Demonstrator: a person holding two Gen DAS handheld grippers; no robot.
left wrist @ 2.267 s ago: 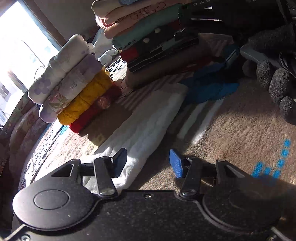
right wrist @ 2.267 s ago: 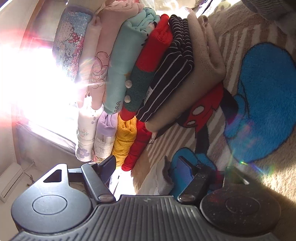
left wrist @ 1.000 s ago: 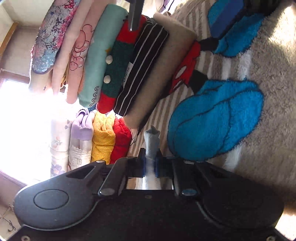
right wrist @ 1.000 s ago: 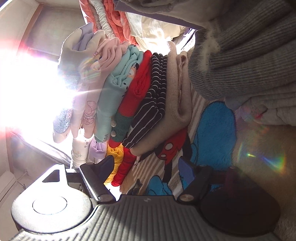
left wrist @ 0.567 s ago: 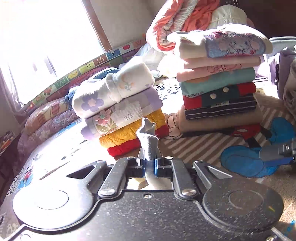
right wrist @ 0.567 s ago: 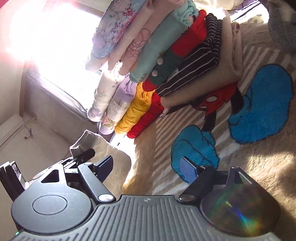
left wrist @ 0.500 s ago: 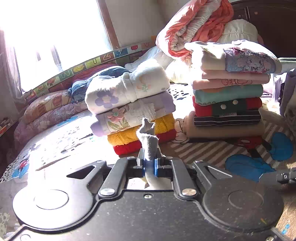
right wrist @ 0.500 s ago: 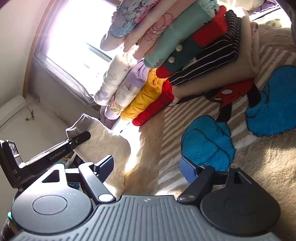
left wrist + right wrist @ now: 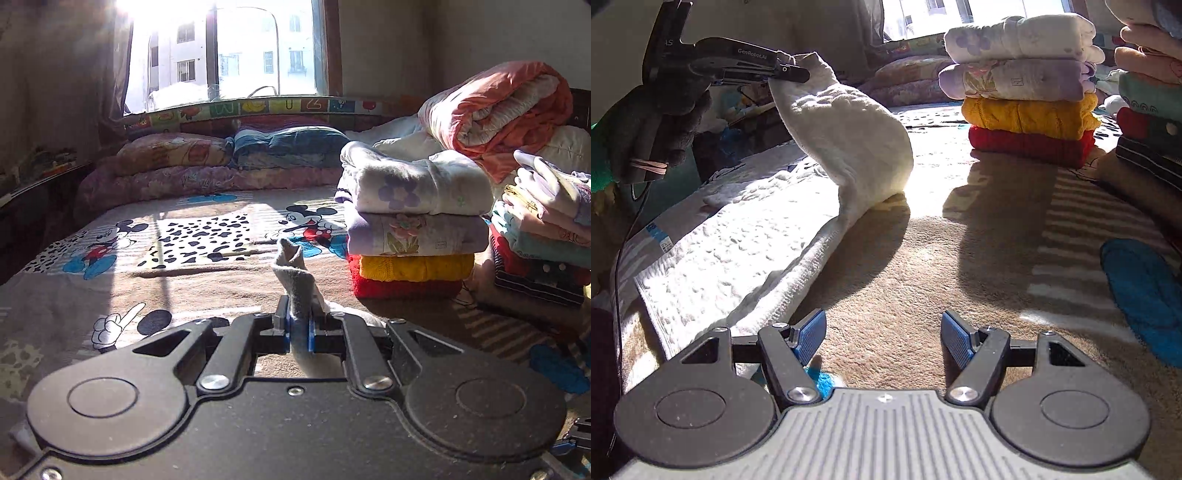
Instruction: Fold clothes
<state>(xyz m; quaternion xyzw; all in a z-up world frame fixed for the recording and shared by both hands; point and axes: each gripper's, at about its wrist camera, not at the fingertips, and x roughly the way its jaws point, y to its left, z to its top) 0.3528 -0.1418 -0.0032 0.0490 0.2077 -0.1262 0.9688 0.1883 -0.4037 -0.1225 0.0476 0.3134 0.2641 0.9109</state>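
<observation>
Two folded stacks (image 9: 1027, 96) beyond left tongs (image 9: 299, 328) pinching white garment (image 9: 846, 136); right tongs (image 9: 882, 338) agape.

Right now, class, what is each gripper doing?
Left gripper: shut on the corner of the white garment, lifting it.
Right gripper: open, holding nothing.
</observation>
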